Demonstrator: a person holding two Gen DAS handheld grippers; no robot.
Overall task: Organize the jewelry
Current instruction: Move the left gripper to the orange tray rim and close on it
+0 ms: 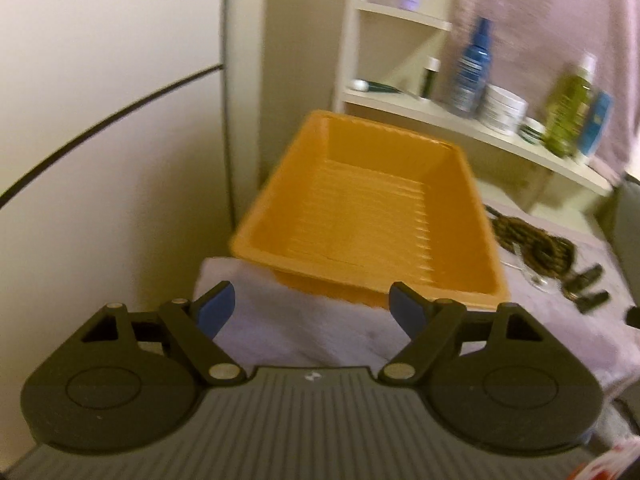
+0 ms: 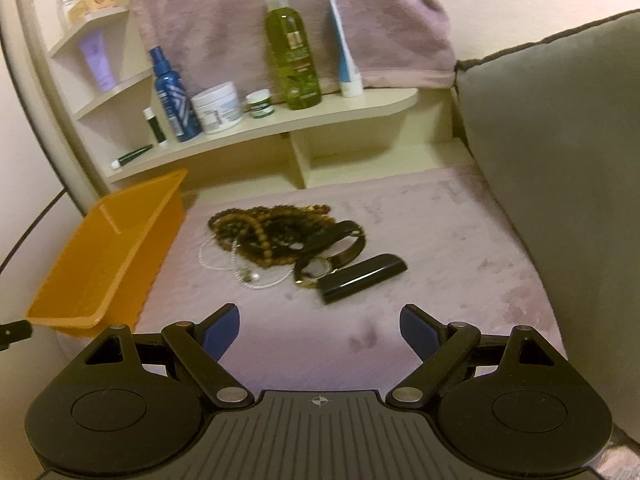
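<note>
Blue pads tip both pairs of fingers, and both pairs stand wide apart with nothing between them: the left gripper (image 1: 311,307) hangs just short of the orange tray's (image 1: 256,216) near rim, the right gripper (image 2: 320,326) over bare cloth a little way short of the jewelry. Nothing lies in the tray so far, so the sorting looks to be at its very start, with the first pick not yet made. That pick probably falls to the right gripper, which faces the pile: brown bead necklaces (image 2: 256,232) tangled in a heap, a thin white strand (image 2: 224,258) looping out at the front, a gold watch (image 2: 314,272) on a dark strap, and a long black case (image 2: 364,276) lying just beside the watch. The beads overlap one another, so closing on one strand may drag others along; the case or watch at the edge looks the cleaner grab. All this rests on a pale lilac cloth (image 2: 440,240), the tray to its left. Behind stands a cream shelf (image 2: 320,114) with bottles and jars, a pink towel (image 2: 300,12) hanging above, and a grey cushion (image 2: 560,160) at the right.
</note>
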